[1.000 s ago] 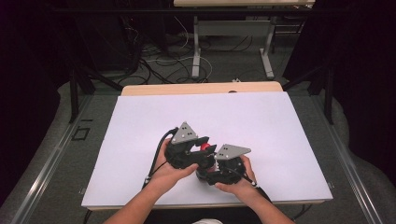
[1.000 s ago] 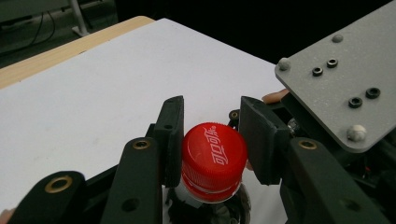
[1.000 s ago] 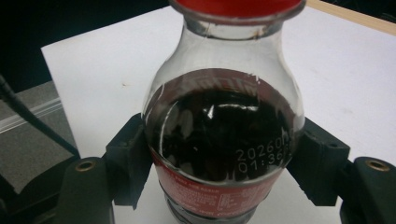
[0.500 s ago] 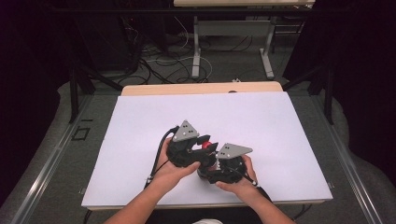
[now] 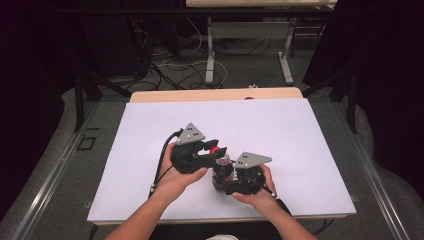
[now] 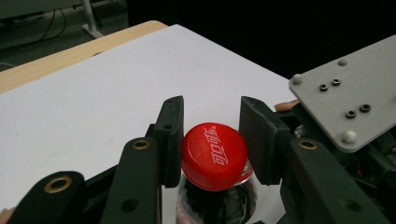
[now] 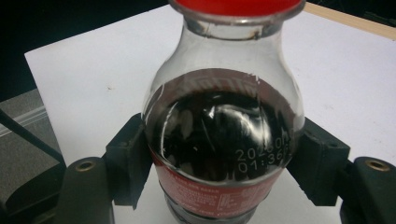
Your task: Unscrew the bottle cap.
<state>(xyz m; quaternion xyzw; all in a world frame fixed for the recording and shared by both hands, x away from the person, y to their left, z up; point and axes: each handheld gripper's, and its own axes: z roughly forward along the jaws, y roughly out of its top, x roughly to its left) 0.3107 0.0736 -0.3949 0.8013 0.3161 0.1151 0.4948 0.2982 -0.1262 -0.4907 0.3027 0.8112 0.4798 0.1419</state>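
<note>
The left tool (image 5: 216, 150) was seen in the high view with its jaws closed on the red cap (image 5: 215, 149) of a bottle (image 5: 222, 172). In the left tool view, the left tool (image 6: 212, 137) was shown with one black pad on each side of the cap (image 6: 214, 155), both pressed against its ribbed edge, and white lettering was visible on the cap's top. The right tool (image 5: 223, 186) was held lower in the high view, its jaws clamped around the body of the bottle. In the right tool view, the right tool (image 7: 224, 161) was seen with pads set against both sides of the bottle (image 7: 223, 135), just above a red label band; dark liquid filled the bottle up to its shoulder, and white printed figures were visible on the glass-clear wall.

The bottle was held upright between the two tools, near the front middle of the bench (image 5: 280, 125); whether its base rested on the bench could not be told. Each tool was gripped by a hand, the left hand (image 5: 175, 177) and the right hand (image 5: 257, 195), with the forearms entering from the bottom edge. A grey three-cornered plate (image 5: 191, 134) was carried on top of the left tool and another (image 5: 252, 159) on the right tool. The bench top was white, with a strip of wood along its far edge.
</note>
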